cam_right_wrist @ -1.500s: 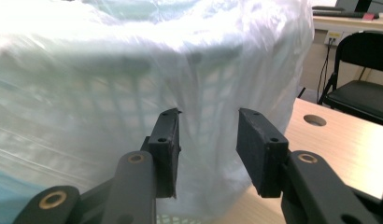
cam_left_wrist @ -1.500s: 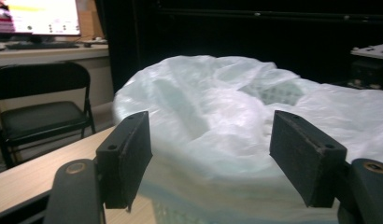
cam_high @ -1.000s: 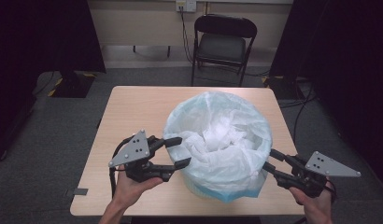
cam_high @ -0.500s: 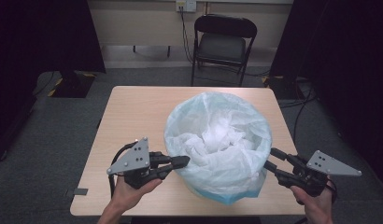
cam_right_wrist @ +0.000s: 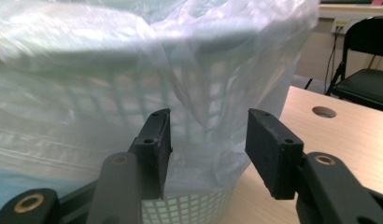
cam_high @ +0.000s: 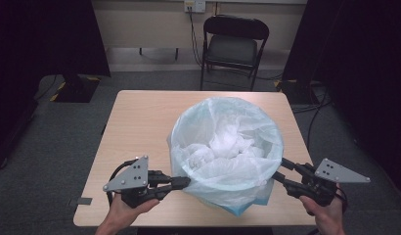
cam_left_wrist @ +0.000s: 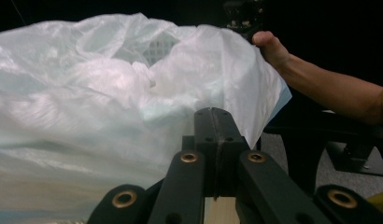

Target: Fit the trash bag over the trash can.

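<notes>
I've got a lattice-walled laundry basket (cam_right_wrist: 189,210) on the wooden table (cam_high: 140,127), lined with a thin pale-blue plastic bag (cam_high: 228,147) that's draped over its rim and down the outside; the basket sits toward my side of the table, right of centre. My left gripper (cam_high: 181,182) is at the basket's near-left flank, and in the left gripper view its jaws are pressed fully together with the tips up against the film (cam_left_wrist: 110,93) — whether a fold is actually pinched between them I can't tell, the seam looks bare. My right gripper (cam_high: 281,169) is at the basket's near-right flank, jaws wide apart, holding nothing, with a hanging pleat of the bag (cam_right_wrist: 199,121) sitting between the pads. My read: the step in hand is grabbing the bag's skirt on both sides. To do it well I want the right jaws to close on loose film alone, not on the lattice behind it, so I'd take the pleat where it stands proud of the wall, and squeeze gently because this film will tear or slip. For room: the basket's near side is close to the table's front edge, so both grippers work partly off the edge. Beyond the basket there's plenty of bare table to the left and back; a folding chair (cam_high: 235,44) stands well behind the table.
</notes>
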The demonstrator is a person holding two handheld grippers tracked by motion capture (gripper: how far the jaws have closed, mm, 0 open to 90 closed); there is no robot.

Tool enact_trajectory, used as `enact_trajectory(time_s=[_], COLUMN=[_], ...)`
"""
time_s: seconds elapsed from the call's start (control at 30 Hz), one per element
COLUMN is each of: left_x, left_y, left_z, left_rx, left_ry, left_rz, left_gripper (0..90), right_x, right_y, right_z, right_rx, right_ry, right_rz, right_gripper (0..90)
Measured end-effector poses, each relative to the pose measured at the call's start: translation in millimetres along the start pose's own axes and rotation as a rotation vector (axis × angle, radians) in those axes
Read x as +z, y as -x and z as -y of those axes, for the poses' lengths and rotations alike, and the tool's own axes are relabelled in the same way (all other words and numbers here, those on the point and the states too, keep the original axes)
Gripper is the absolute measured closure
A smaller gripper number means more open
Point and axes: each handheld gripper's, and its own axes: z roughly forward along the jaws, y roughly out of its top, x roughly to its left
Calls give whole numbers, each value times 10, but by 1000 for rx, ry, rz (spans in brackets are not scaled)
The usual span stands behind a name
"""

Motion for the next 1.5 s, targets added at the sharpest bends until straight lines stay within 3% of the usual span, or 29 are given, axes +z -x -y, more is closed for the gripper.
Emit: enact_trajectory(time_s=[0.13,0.3,0.37,0.47,0.5,0.6,0.67,0.73,0.8,0.87,0.93,1.03,1.1,1.17,1.3,1.4,1.5], left_x=[66,68,64,-7,-34,-169,-264,-360,-427,-439,-387,-235,-129,-15,148,154,149], left_y=[5,-9,-1,19,23,26,7,-55,-168,-357,-509,-718,-791,-815,-821,-817,-786], left_z=[51,102,113,104,95,49,19,10,33,105,186,314,360,380,427,459,468], left_rx=[10,-13,-14,-23,-26,-19,-21,-28,-49,-120,-160,-247,-277,-282,-314,-339,-337], left_ry=[-47,-41,-45,-13,-7,36,53,72,65,50,33,31,23,-10,20,42,45], left_rz=[-20,-31,-46,-46,-53,-63,-102,-150,-245,-312,-368,-413,-419,-458,-433,-394,-362], left_gripper=[900,898,762,636,532,465,411,432,451,449,409,392,349,341,337,344,344], right_x=[66,105,123,128,111,47,-8,-54,-89,-93,-58,33,121,172,231,214,168], right_y=[-13,-15,-21,-16,-8,12,29,47,72,110,173,242,291,301,280,268,284], right_z=[59,107,126,129,116,78,50,22,-9,-37,-67,-83,-73,-62,-54,-46,-18], right_rx=[6,9,8,4,-2,-5,-13,-21,-25,-21,-17,-17,6,14,27,26,42], right_ry=[-23,-32,-44,-49,-44,-29,-21,-17,-5,0,4,-12,-26,-30,-23,-21,-13], right_rz=[-14,-22,-23,-21,-15,-3,7,28,49,72,96,120,137,160,158,165,130], right_gripper=[510,512,512,511,511,518,551,614,629,627,592,561,540,522,505,524,525])
